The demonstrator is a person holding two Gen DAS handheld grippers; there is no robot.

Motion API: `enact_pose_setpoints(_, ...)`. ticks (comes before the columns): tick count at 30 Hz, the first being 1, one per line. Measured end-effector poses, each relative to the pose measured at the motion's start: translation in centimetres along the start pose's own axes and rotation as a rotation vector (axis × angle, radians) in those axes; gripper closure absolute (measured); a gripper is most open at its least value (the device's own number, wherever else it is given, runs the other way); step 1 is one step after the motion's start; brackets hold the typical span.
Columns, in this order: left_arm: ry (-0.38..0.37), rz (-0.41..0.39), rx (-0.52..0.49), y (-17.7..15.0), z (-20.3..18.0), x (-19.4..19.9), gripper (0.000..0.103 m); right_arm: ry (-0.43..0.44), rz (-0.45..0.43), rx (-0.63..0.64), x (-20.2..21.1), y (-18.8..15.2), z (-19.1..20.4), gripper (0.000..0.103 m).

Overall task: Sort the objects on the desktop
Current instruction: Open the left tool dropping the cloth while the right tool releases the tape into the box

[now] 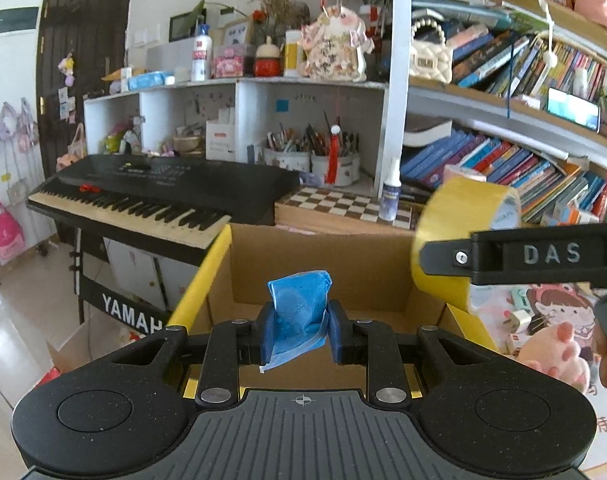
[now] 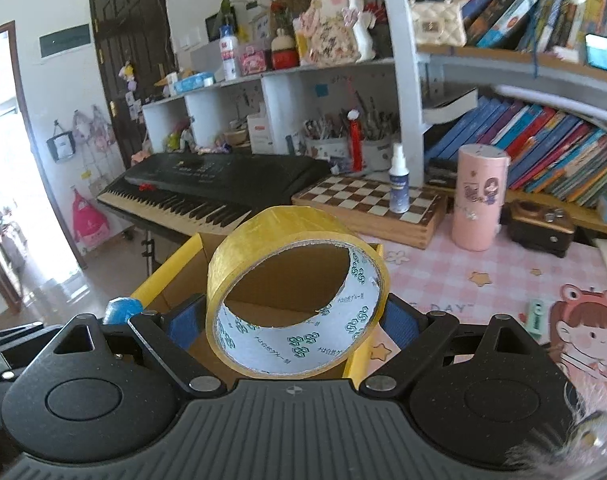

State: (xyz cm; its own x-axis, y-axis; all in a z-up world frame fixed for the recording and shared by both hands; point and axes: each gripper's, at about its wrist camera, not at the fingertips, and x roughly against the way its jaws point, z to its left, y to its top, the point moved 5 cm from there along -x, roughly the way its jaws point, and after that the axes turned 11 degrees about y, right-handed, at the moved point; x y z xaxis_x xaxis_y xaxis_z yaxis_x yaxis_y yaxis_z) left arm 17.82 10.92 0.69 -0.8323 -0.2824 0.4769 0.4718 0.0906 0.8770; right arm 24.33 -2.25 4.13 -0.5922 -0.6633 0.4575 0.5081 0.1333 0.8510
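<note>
One open cardboard box (image 1: 319, 276) with yellow-taped flaps sits at the desk (image 2: 483, 280) edge; its visible inside shows only bare brown card. Above it, the left gripper (image 1: 299, 332) has its fingers pinching one crinkly blue plastic packet (image 1: 299, 308). The right gripper (image 2: 295, 320) has its fingers clamped on one glossy yellow tape roll (image 2: 297, 296), a ring with a white printed core, held over the box.
</note>
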Motion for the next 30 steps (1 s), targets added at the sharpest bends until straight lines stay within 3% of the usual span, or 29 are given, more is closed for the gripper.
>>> enact_pose_setpoints(12,-0.012,0.184,-0.026,-1.6,-1.1,-4.5,0.078,0.056,0.154,0.082,-6.5,0.1,-1.0,0.012)
enact_pose_setpoints(20,-0.010,0.207,-0.060,-1.9,-1.5,-5.3,0.077,0.107,0.323,0.179,-10.5,-0.9,-0.2,0.012)
enact_pose_setpoints(24,-0.007,0.212,-0.048,-1.8,-1.4,-5.4,0.074,0.117,0.403,0.160,-12.4,-1.4,-0.8,0.012)
enact_pose_setpoints(30,-0.019,0.205,-0.060,-1.9,-1.6,-5.1,0.070,0.108,0.469,0.238,-13.7,-1.6,-0.4,0.012)
